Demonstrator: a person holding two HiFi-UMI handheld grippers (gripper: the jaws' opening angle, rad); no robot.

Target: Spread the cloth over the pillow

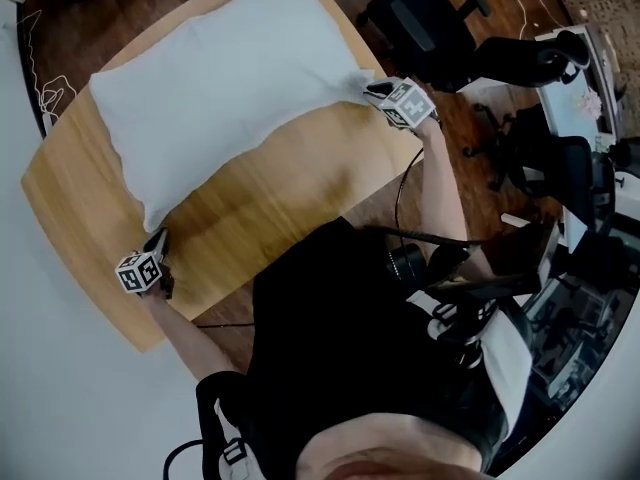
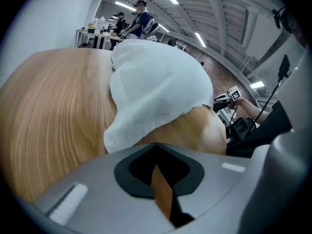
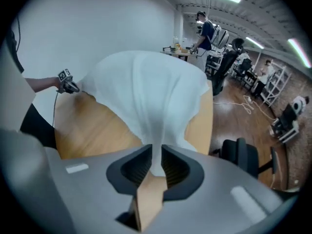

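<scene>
Cloth lies on the table, draped over a bulky shape. That is the pillow by the look of it, fully covered, with no edge showing.

Right gripper is clamped on a pinch of cloth at the near right corner. The fabric runs up from between the pads in a taut ridge.

Left gripper has its jaws together and empty, just short of the near left corner, which sags loose onto the wood.

Step in hand, as I judge it, is the final pull-out and smoothing of the near edge. To do it well:
- Keep the right pinch low and draw outward along the table, not up. Lifting would drag the cloth off the far side.
- The ridge says tension is one-sided (only one corner is held), so the left should open, take its corner close to the hem, and pull opposite.
- Use even, gentle tension – the pillow is soft and may slide.
- Release only with both corners flat.
</scene>
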